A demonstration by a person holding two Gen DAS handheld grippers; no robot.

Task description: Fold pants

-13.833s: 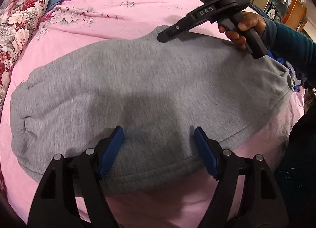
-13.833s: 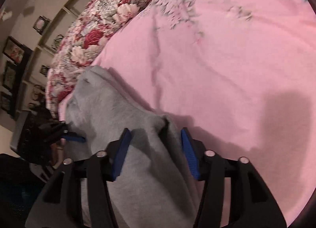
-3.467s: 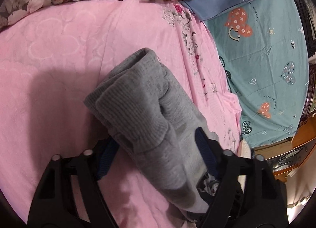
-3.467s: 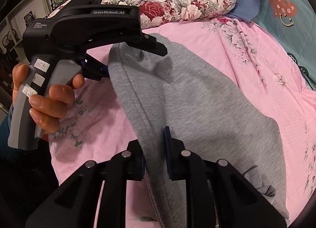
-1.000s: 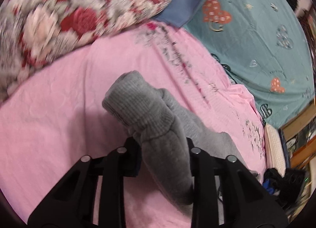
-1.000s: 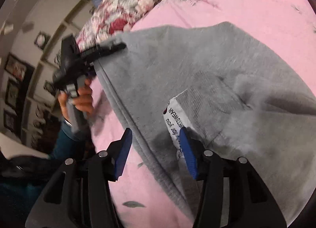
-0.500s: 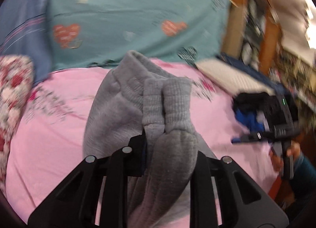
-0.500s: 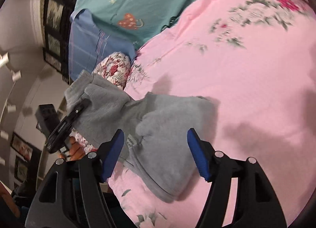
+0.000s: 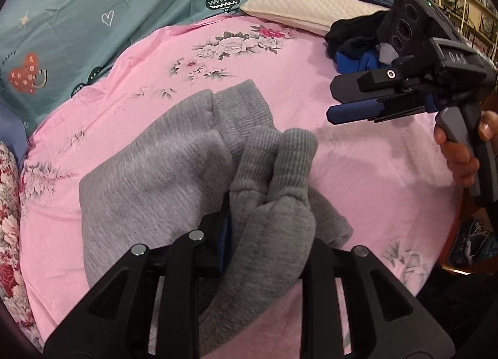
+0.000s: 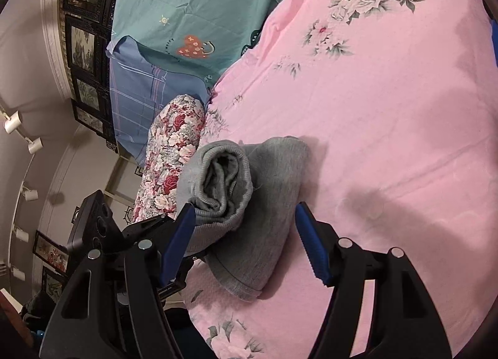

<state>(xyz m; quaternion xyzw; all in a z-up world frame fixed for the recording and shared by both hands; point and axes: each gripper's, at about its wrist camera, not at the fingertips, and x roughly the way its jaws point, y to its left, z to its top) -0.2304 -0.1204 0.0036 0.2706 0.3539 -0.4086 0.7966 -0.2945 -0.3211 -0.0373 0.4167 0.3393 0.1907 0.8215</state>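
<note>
Left wrist view: the left hand-held gripper point(image 9: 267, 228) was clamped on the cuff end of the gray pants point(image 9: 174, 166), its jaws easing open a bit.
Change: a second before, the right hand-held gripper point(image 10: 246, 243) was around the pants' edge; now it was pulled back, jaws apart and empty.
Meaning: the fold looked nearly done, pants bunched on the pink bed point(image 9: 358, 172).
Right wrist view only: the rolled cuff opening showed, plus the flowery pillow point(image 10: 174, 156).

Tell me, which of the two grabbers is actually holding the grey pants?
The left gripper: its jaws pinch the bunched grey pants. The right gripper stands open and grips nothing.
</note>
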